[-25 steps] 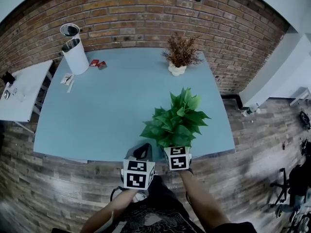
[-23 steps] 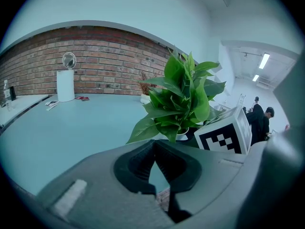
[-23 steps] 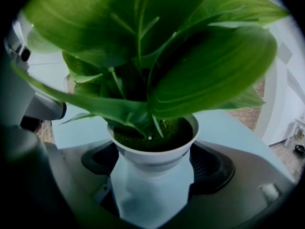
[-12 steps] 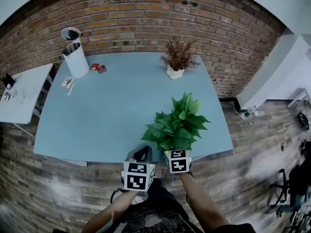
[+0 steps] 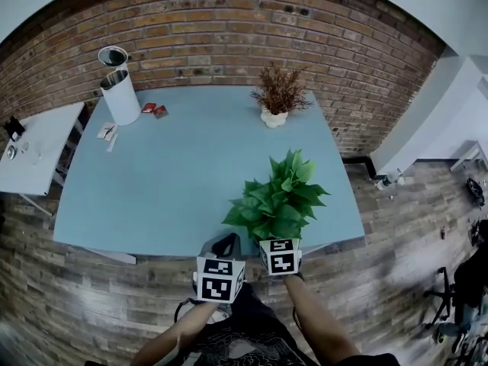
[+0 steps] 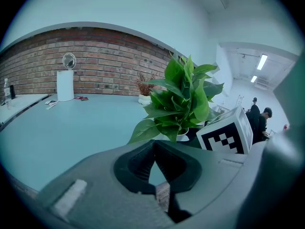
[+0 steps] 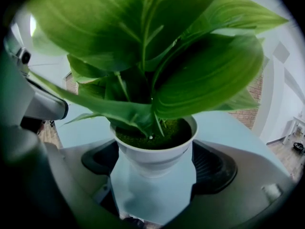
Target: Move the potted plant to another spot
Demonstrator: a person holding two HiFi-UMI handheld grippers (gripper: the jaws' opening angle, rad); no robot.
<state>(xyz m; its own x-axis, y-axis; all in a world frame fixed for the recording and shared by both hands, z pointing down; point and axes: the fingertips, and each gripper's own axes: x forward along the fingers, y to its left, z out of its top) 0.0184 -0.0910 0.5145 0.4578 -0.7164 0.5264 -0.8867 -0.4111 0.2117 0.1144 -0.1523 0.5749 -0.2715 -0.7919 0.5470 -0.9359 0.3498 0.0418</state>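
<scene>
Upright potted plant (image 5: 278, 197): broad glossy green leaves above dark soil in a small white tapered pot. Near the blue table's (image 5: 168, 181) front edge, right of middle, between the right gripper's (image 7: 152, 163) parted jaws; contact unclear.

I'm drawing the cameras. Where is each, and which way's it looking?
Head view: on the person's head, looking steeply down at the blue table; both forearms show.
Left gripper view: rides the left gripper, faces across the table to the brick wall; its shut jaws show.
Right gripper view: rides the right gripper, faces the potted plant between its jaws.
All three show the potted plant.
</scene>
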